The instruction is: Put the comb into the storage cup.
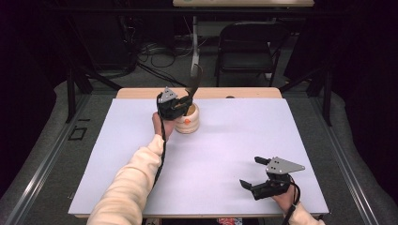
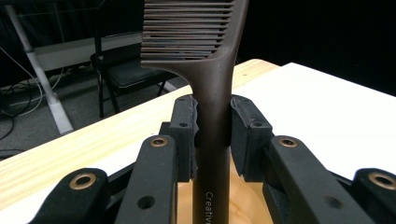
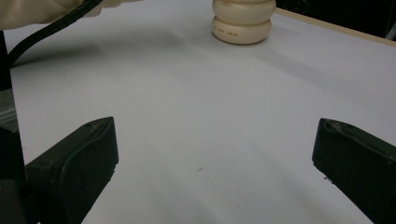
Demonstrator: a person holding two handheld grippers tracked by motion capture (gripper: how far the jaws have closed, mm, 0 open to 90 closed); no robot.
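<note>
Left hand-held gripper (image 1: 180, 104): clenched on the handle of a brown comb (image 2: 212, 93), the pads pressing it from both sides, just above a cream holder (image 1: 187, 119)
Comb: upright, teeth at the top, its lower handle reaching down into the holder's mouth; how deep it sits is hidden by the jaws
Holder: small, ribbed and rounded, standing near the far edge of the white table (image 1: 211, 154), with the wooden strip just behind it
Right hand-held gripper (image 1: 263, 176): released, jaws wide apart and nothing between them, low over the near right part of the table, well apart from the holder
Risk of tipping: the holder looks light and nothing steadies it, so a sideways pull or push on the comb may topple it or slide it toward the far edge
Risk of slipping: the handle is smooth and narrow, so it may twist between the pads and lean
Risk of dragging: if the comb jams in the mouth, lifting may carry the holder up with it
</note>
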